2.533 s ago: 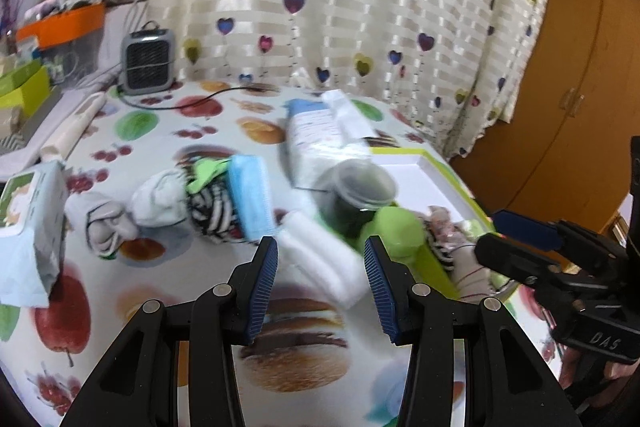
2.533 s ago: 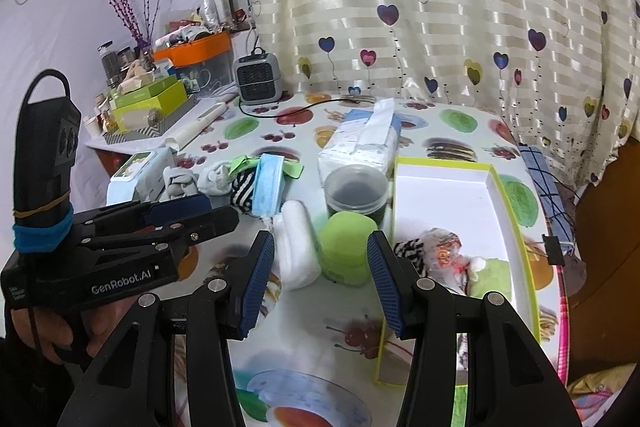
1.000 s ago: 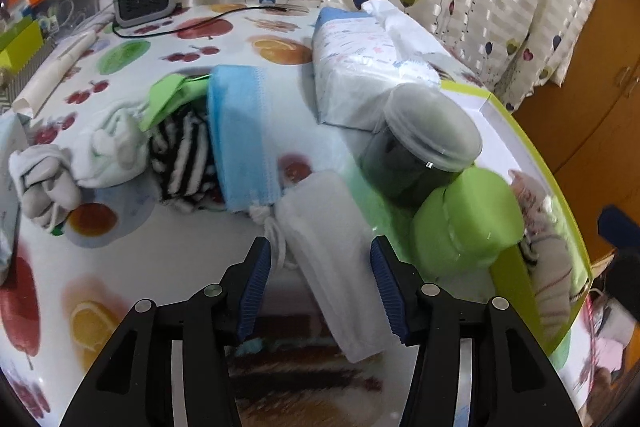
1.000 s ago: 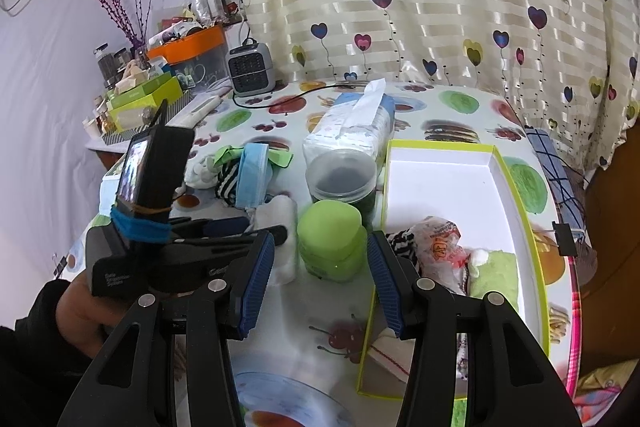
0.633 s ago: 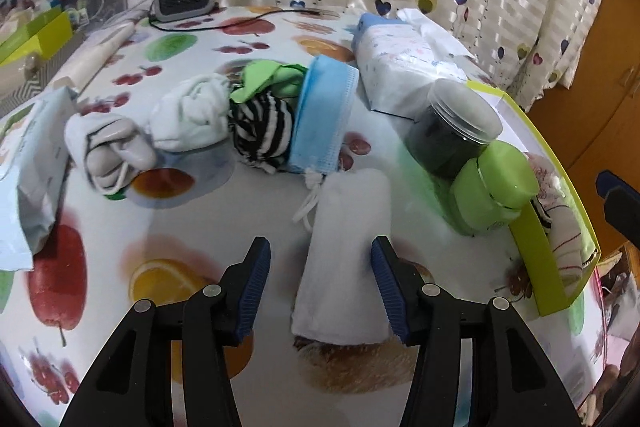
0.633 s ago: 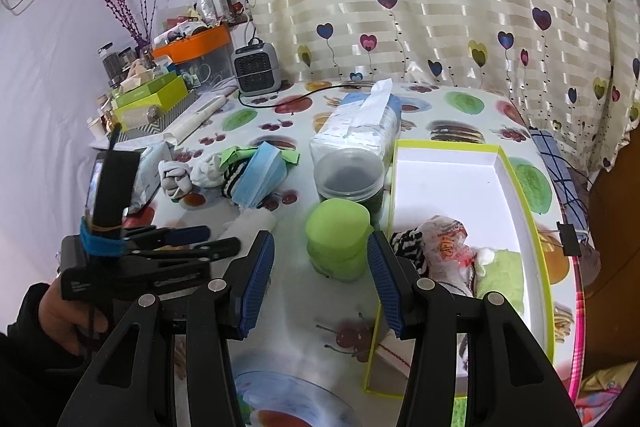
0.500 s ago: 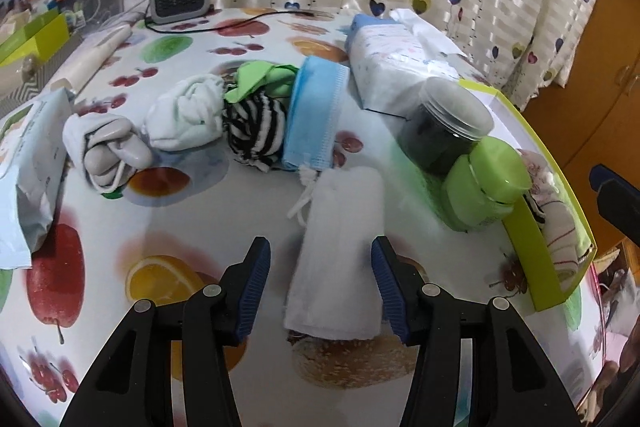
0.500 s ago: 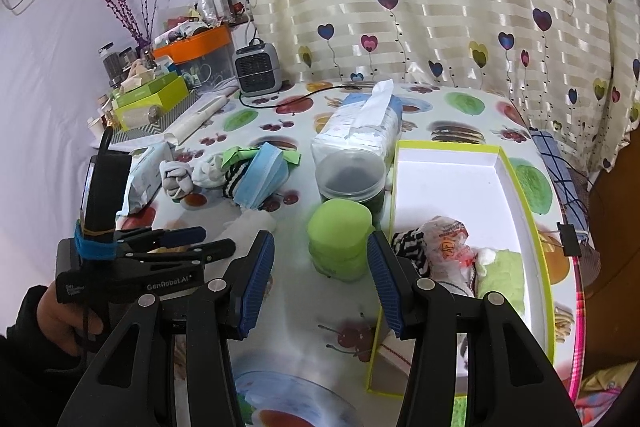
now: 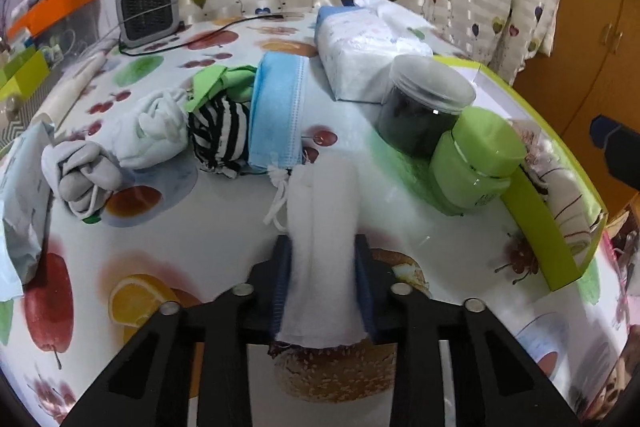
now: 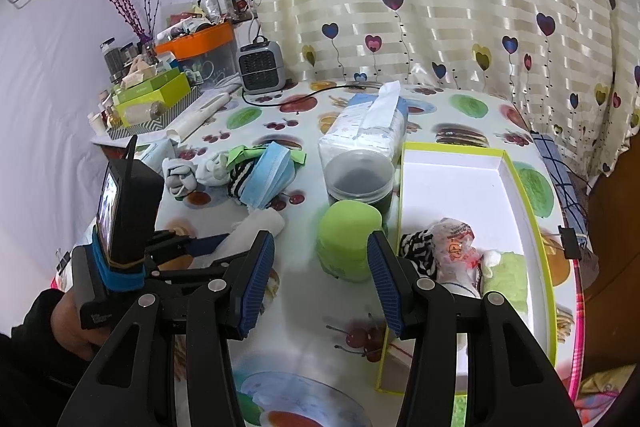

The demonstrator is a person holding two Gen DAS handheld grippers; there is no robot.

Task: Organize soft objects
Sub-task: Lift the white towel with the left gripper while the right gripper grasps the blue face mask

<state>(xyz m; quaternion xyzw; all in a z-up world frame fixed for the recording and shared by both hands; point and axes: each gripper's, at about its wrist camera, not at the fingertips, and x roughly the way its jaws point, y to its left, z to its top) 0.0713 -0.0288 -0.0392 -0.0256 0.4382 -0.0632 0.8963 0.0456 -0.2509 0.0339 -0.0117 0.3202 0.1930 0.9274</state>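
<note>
Left wrist view: my left gripper (image 9: 322,281) has closed its blue pads on the near end of the white folded cloth (image 9: 322,223), which half a second ago lay free between open jaws on the fruit-print tablecloth (image 9: 168,227). I judge the pick secured and the carry to the yellow-rimmed tray (image 10: 520,187) next. My right gripper (image 10: 320,283) hangs open and empty above the table, framing the green jar (image 10: 348,239). That jar and the dark-lidded jar (image 9: 428,107) behind it stand between the cloth and the tray's near wall, so I expect to lift over them. A blue face mask (image 9: 276,115), a striped sock (image 9: 218,131) and pale balled socks (image 9: 80,171) wait just beyond the cloth; its drawstring lies close to the mask. The tray already holds a few soft items at its near end.
</note>
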